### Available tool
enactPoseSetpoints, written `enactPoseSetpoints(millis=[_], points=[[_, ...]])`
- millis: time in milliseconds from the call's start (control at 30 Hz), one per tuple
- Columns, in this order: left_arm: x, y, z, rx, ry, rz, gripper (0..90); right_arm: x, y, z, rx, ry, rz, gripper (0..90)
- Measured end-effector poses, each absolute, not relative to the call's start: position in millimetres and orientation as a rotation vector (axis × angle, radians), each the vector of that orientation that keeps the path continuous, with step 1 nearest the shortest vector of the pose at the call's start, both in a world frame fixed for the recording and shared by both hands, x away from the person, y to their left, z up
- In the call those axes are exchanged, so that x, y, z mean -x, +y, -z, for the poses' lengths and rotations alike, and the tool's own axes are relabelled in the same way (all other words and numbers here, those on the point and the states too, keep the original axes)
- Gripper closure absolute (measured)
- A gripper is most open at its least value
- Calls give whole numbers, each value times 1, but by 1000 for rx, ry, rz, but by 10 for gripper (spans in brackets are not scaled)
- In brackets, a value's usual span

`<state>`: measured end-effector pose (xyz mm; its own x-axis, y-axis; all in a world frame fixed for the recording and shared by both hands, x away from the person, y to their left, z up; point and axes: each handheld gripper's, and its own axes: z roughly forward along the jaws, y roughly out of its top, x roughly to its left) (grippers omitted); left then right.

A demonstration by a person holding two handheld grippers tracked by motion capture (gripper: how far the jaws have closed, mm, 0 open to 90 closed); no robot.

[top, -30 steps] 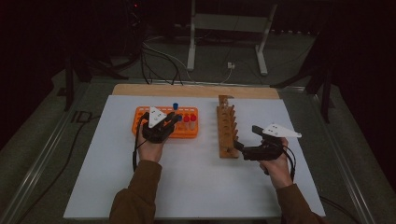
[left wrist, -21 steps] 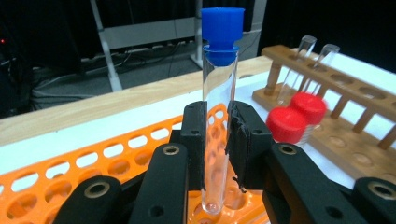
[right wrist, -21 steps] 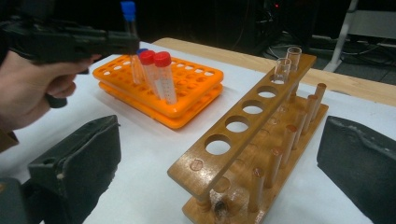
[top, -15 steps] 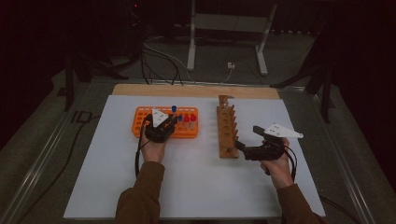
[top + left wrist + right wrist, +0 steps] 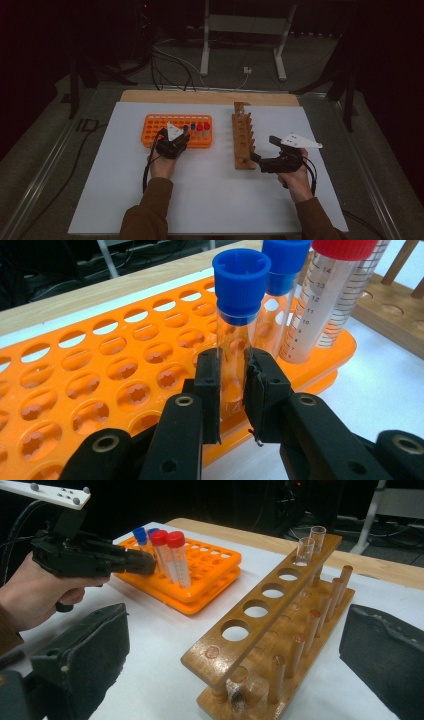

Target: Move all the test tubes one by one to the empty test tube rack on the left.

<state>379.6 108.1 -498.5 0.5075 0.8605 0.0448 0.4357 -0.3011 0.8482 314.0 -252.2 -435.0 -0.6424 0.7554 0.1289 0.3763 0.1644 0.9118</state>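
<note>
My left gripper [image 5: 232, 360] is shut on a clear tube with a blue cap [image 5: 241, 282], held upright over the front row of the orange rack [image 5: 100, 370]; the jaws hide the tube's lower end. A second blue-capped tube [image 5: 280, 260] and a red-capped graduated tube [image 5: 332, 285] stand just behind it. In the high view the left gripper [image 5: 181, 142] is at the orange rack's [image 5: 155, 125] near edge. My right gripper [image 5: 235, 625] stands open, its jaws either side of the near end of the wooden rack [image 5: 270, 595], apart from it.
Two empty glass tubes [image 5: 310, 547] stand at the wooden rack's [image 5: 242, 135] far end. Two red-capped tubes [image 5: 172, 555] sit in the orange rack. A white mat [image 5: 210, 200] covers the table, with a wooden strip [image 5: 200, 97] at the back edge.
The left gripper has come down with the blue-capped tube, lowering it to the orange rack. The right gripper has stayed by the wooden rack.
</note>
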Motion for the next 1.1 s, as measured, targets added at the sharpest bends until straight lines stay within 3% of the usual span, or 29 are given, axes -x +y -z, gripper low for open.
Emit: enactPoseSetpoints(millis=[100,300,633,833,933,1100], points=[[-380,110,498,-1917,1089,-640,760,-314,-252,435,-1078,2093,-1473,0],[-374,121,492,-1832,1100,-592,584,-314,-252,435,-1078,2093,-1474,0],[-342,148,459,-1666,1096,-589,180,-314,-250,435,-1071,2097,-1474,0],[-325,167,446,-1630,1091,-576,117,-314,-249,435,-1066,2097,-1470,0],[-317,172,443,-1648,1104,-584,24,-314,-248,434,-1062,2099,-1469,0],[-300,184,444,-1646,1106,-624,4,-314,-249,433,-1055,2095,-1463,0]])
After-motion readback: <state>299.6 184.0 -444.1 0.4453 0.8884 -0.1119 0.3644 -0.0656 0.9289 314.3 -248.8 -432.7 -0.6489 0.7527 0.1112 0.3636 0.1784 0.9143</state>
